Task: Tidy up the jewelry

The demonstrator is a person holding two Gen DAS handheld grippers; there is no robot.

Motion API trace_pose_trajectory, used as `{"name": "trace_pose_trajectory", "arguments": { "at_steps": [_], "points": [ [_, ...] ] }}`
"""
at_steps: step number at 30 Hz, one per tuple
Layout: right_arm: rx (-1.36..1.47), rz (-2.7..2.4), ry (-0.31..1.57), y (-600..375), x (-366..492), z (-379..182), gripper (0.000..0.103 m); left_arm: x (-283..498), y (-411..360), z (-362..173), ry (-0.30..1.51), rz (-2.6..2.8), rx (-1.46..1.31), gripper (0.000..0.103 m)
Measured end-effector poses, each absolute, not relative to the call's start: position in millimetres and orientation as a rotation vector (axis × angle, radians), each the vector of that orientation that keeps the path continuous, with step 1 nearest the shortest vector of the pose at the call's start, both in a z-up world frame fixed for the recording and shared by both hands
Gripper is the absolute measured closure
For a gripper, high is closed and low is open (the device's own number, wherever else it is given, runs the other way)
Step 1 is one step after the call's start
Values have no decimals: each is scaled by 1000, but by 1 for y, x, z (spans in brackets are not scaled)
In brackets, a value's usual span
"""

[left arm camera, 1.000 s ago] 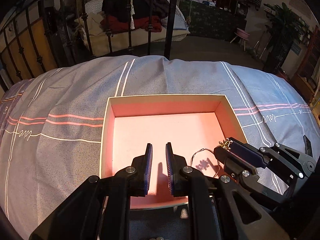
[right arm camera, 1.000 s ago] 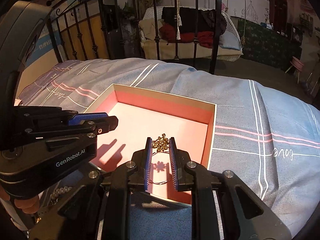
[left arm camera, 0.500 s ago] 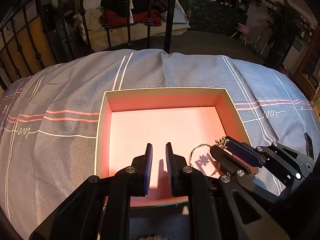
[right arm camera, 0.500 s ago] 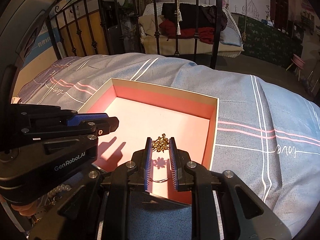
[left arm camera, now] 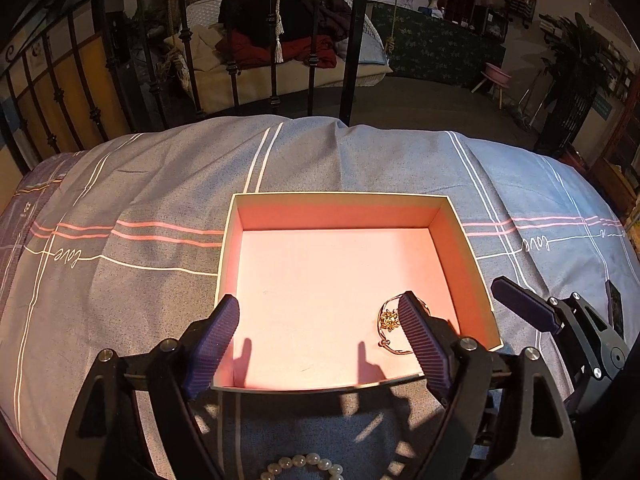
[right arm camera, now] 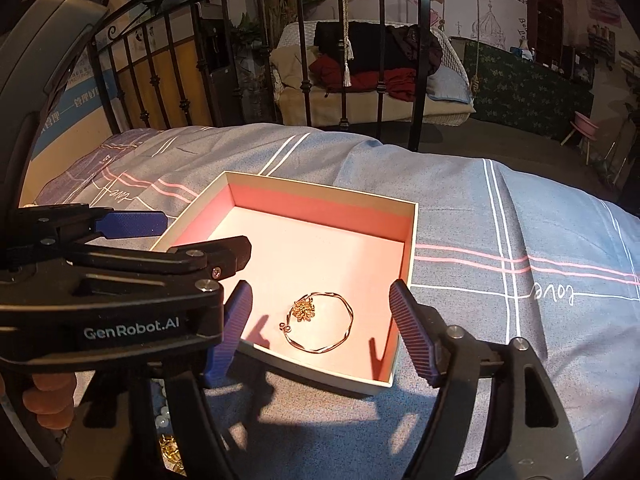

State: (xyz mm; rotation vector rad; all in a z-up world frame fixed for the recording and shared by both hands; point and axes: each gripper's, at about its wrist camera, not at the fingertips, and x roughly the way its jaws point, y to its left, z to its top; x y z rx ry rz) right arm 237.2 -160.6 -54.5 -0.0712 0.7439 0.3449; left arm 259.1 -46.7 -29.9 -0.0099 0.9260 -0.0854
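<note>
A gold bracelet (right arm camera: 319, 324) with a flower charm lies on the floor of the open pink-lined box (right arm camera: 412, 236), near its front right corner; it also shows in the left wrist view (left arm camera: 390, 326), partly behind my finger. My right gripper (right arm camera: 320, 328) is open and empty, just above the box's near edge over the bracelet. My left gripper (left arm camera: 320, 340) is open and empty at the box's (left arm camera: 340, 197) near edge. A white pearl bracelet (left arm camera: 302, 465) lies on the bedspread below my left gripper.
The box sits on a grey-blue striped bedspread (left arm camera: 120, 184). More gold jewelry (right arm camera: 172, 452) and pearls (right arm camera: 162, 420) lie on the bedspread at lower left in the right wrist view. A black iron bed rail (left arm camera: 276, 40) stands beyond the bed.
My right gripper opened and let go of the gold bracelet, which now lies in the box. My left gripper also opened wide. Both pulled back slightly toward the box's near edge.
</note>
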Motion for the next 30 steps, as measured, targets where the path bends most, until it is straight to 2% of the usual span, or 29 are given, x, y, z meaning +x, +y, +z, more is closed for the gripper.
{"name": "trace_pose_trajectory", "arguments": {
  "at_steps": [5,21,28,30],
  "points": [
    [-74,358,732,-164,207,-52,26,236,-49,-20,897,-117,-1,17],
    [-50,407,814,-170,119,-88,25,142,-47,-37,890,-157,-3,16],
    [-69,423,837,-168,108,-99,25,121,-35,-56,921,-142,-25,18],
    [-74,424,838,-167,107,-99,25,115,-33,-60,923,-151,-34,22]
  ]
}}
